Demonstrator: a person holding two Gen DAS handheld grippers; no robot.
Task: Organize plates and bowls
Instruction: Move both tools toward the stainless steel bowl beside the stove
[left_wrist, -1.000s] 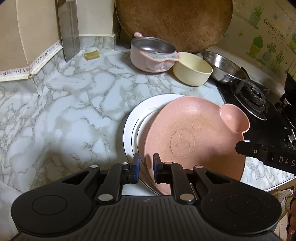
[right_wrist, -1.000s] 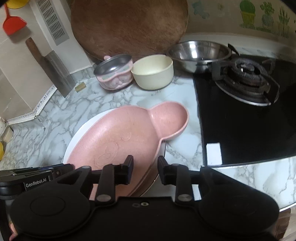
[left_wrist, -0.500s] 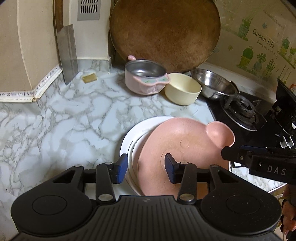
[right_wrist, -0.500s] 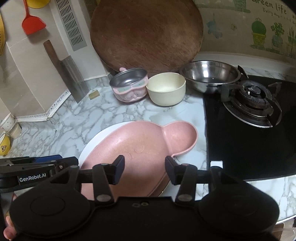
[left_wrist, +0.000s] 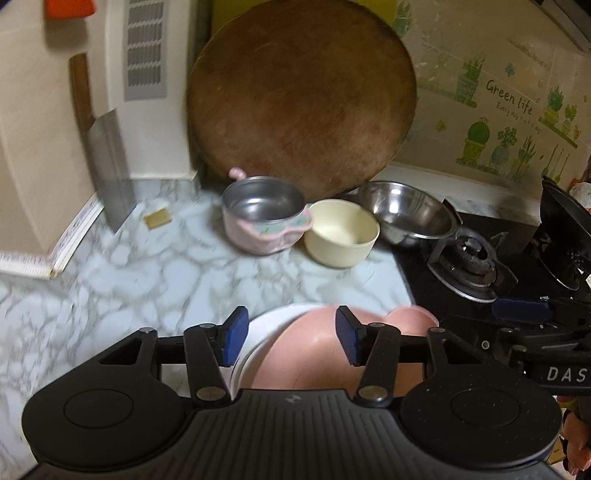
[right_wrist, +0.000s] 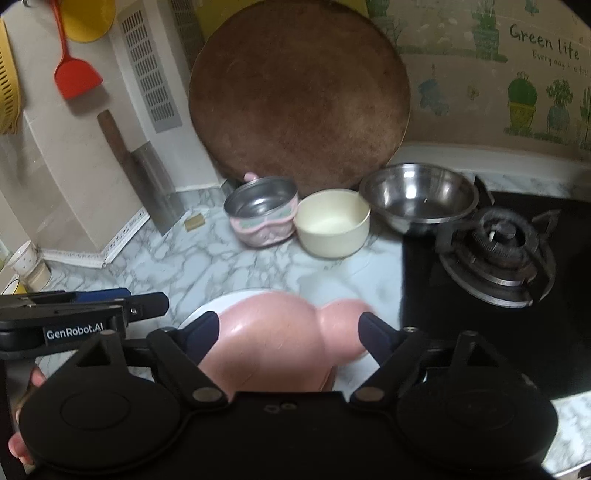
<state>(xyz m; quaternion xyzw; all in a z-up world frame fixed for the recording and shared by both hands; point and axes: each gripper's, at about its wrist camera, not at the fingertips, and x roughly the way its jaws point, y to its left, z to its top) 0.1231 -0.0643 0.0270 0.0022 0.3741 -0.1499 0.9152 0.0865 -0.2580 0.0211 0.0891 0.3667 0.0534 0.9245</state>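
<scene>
Left tool: your fingers spread, holding nothing.
Right tool: spread too.
Pink plate: on white plate.

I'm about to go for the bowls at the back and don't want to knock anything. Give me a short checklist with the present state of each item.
1. Left gripper open and holding nothing: ok.
2. Right gripper open and holding nothing: ok.
3. Pink bear-shaped plate resting on the white round plate: ok, though the near edges are hidden behind the grippers.
4. Cream round bowl upright and empty: ok.
5. Room around the cream bowl: not ok; the pink steel-lined bowl and the stainless steel bowl crowd it on both sides.
6. Round wooden cutting board leaning steadily on the wall: cannot tell.
</scene>
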